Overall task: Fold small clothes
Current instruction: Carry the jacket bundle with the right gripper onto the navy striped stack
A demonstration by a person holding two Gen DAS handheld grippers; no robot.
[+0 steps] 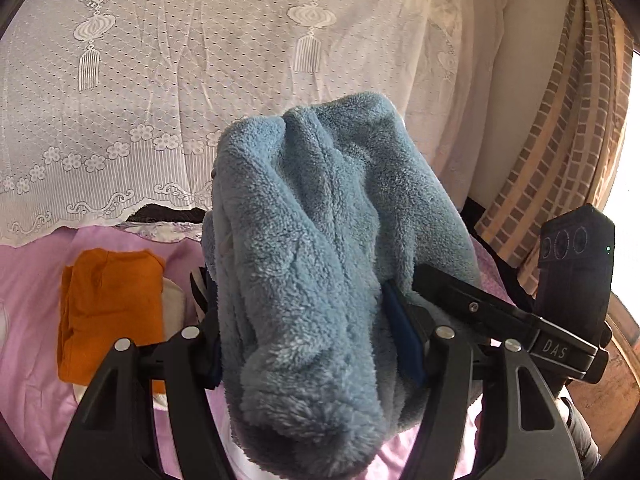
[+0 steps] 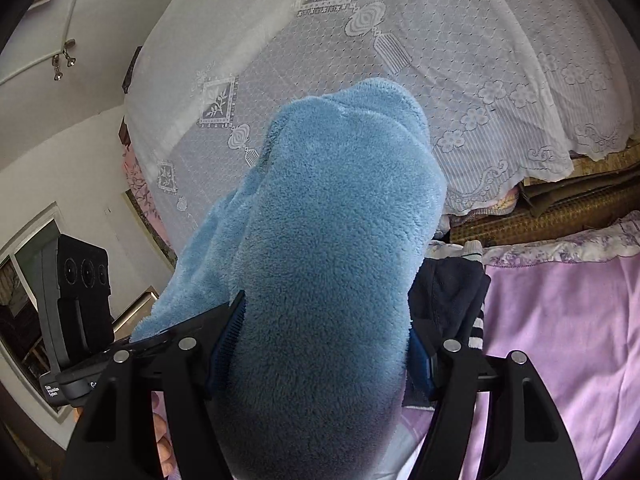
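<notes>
Left gripper (image 1: 316, 344): I have its jaws clamped on a thick bunch of the fluffy light-blue fleece garment (image 1: 320, 240), held up above the lilac bedsheet (image 1: 28, 300). My guess is the lift lets the cloth hang free so I can find an edge before laying it flat.

On the sheet toward its left side lies a folded orange knit garment (image 1: 108, 308), resting on something white; probably a finished piece set aside. White lace netting (image 1: 160, 80) drapes behind the bed.

Right gripper (image 2: 320, 356): its jaws are pressed in on another bunch of the same fleece (image 2: 328, 240), so the garment hangs between my two grips, clear of the bed. A dark navy garment with white-striped cuffs (image 2: 448, 300) lies on the sheet just beyond these jaws, near the sheet's far edge.

Fleece appearance: plush, deep pile, bunched and rounded with seams and folds on the left-hand side; no flat panel showing. I judge folding not yet started on it.
</notes>
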